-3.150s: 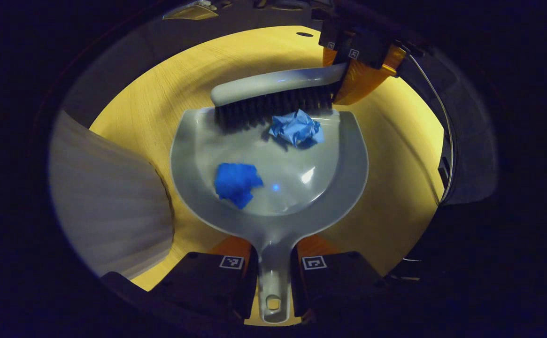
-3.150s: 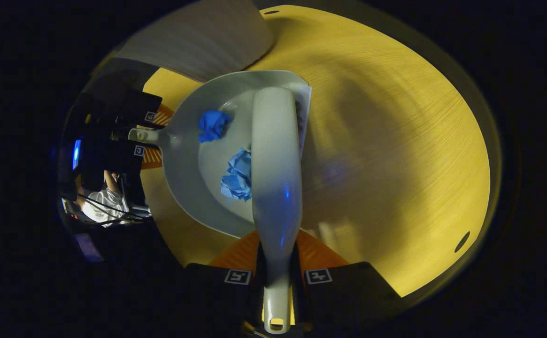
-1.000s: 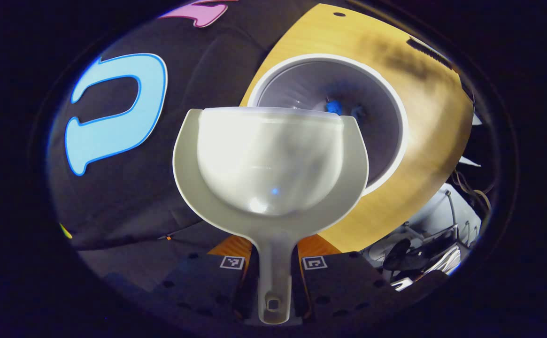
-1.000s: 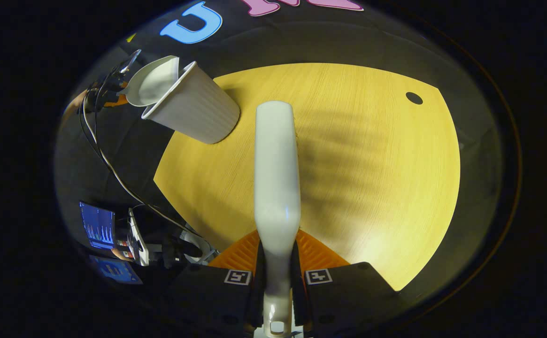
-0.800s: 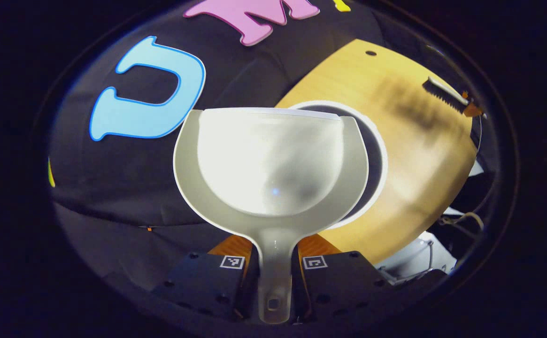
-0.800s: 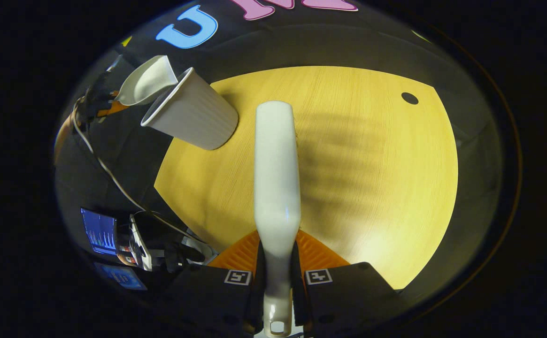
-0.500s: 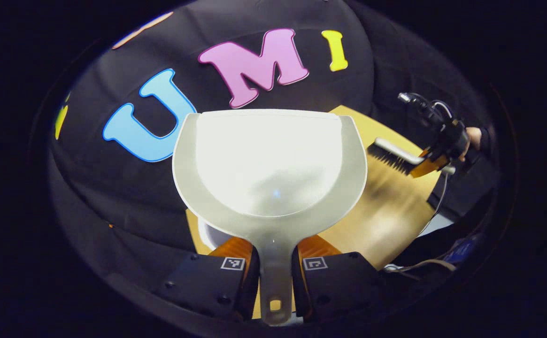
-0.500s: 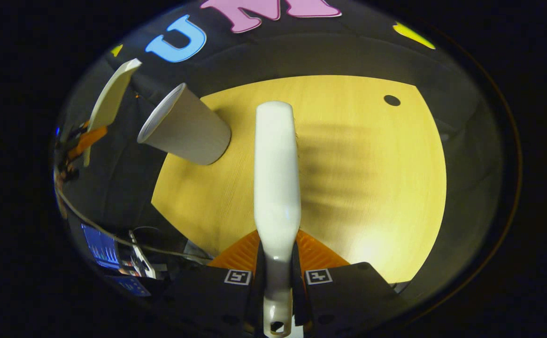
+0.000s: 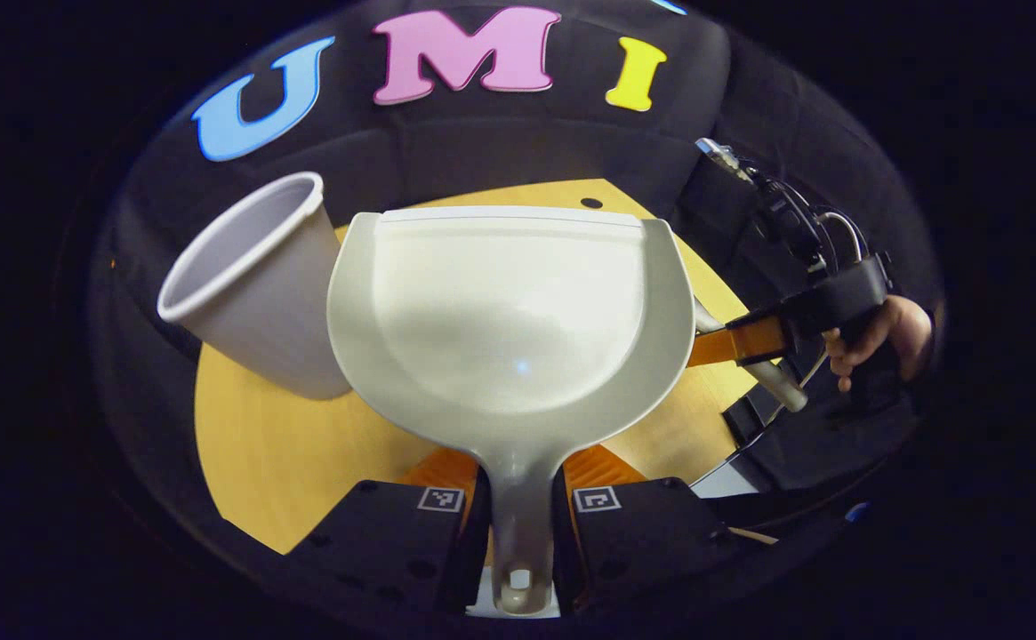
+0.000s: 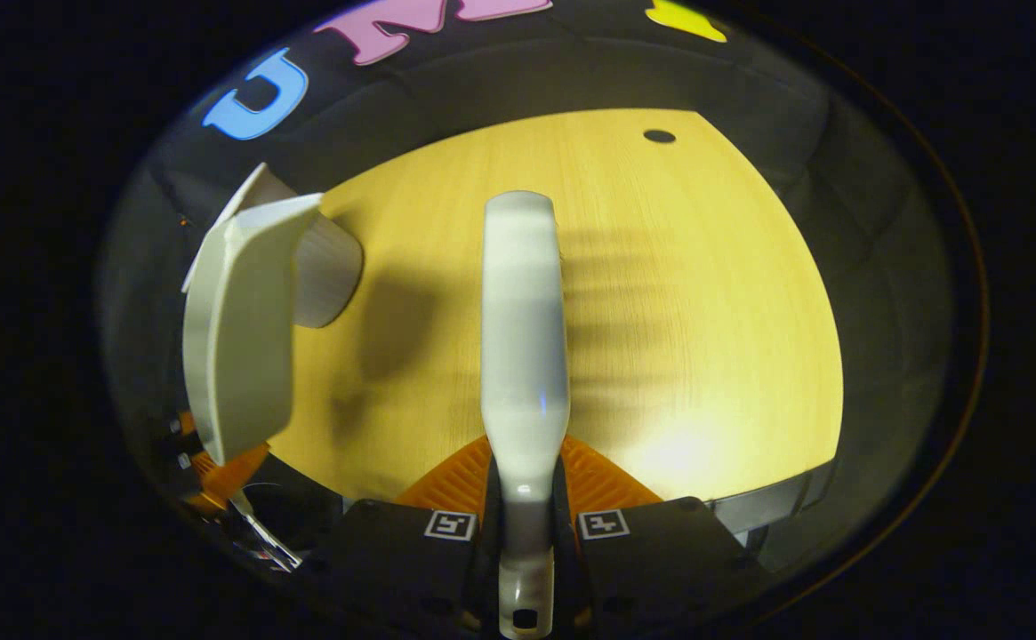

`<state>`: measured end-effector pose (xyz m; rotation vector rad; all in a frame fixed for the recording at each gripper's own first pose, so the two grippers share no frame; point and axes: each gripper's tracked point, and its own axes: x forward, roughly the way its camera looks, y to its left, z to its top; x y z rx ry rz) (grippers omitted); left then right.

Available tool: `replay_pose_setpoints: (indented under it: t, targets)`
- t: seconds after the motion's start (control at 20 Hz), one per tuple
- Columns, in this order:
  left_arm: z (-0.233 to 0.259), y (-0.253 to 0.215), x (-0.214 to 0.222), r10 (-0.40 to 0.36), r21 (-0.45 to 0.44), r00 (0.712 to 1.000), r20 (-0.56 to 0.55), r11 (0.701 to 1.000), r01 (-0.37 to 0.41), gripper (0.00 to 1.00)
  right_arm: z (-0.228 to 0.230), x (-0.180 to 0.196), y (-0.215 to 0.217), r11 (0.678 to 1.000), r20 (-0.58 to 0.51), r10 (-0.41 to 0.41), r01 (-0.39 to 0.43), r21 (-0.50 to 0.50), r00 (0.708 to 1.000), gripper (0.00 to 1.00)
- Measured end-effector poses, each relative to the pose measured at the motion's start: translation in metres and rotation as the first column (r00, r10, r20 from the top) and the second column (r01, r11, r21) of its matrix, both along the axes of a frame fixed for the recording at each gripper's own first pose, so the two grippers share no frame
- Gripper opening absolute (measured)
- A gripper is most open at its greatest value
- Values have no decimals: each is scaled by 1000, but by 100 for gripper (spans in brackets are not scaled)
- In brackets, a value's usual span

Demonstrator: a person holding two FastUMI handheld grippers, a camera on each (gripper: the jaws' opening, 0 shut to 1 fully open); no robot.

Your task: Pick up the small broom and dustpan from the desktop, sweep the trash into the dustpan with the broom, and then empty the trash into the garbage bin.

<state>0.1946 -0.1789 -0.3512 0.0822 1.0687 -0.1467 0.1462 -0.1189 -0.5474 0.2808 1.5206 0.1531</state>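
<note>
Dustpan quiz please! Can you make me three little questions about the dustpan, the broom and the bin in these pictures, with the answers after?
1. True or false: blue paper balls lie in the dustpan.
2. What do the right tongs hold? A) broom B) cup C) sponge
3. Fill in: in the left gripper view, the garbage bin stands on the wooden ____.

Key: 1. False, the pan's inside shows bare. 2. A, squeezed by its handle. 3. desktop. The left tongs squeeze the dustpan's handle.
</note>
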Motion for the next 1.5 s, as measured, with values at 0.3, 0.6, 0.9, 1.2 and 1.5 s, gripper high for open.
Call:
replay_pose_setpoints:
  t: [0.3,0.6,0.9,1.2,1.5]
  targets:
    - [-76,6,32,169,41,972,-164,985,-165,29,-61,-22,-4,986,-124,41,-60,-156,991,28]
    - [-75,20,40,262,0,924,-277,962,-273,29,-40,18,8,979,-142,99,-122,-162,985,28]
    - [-72,24,47,277,29,905,-323,959,-284,30,-42,20,14,979,-194,107,-138,-152,975,28]
    - [-73,21,45,234,33,912,-336,971,-237,32,-39,21,19,987,-210,87,-113,-117,974,30]
    - [-58,11,43,231,31,922,-311,972,-233,82,-21,35,22,992,-136,72,-85,-94,988,86]
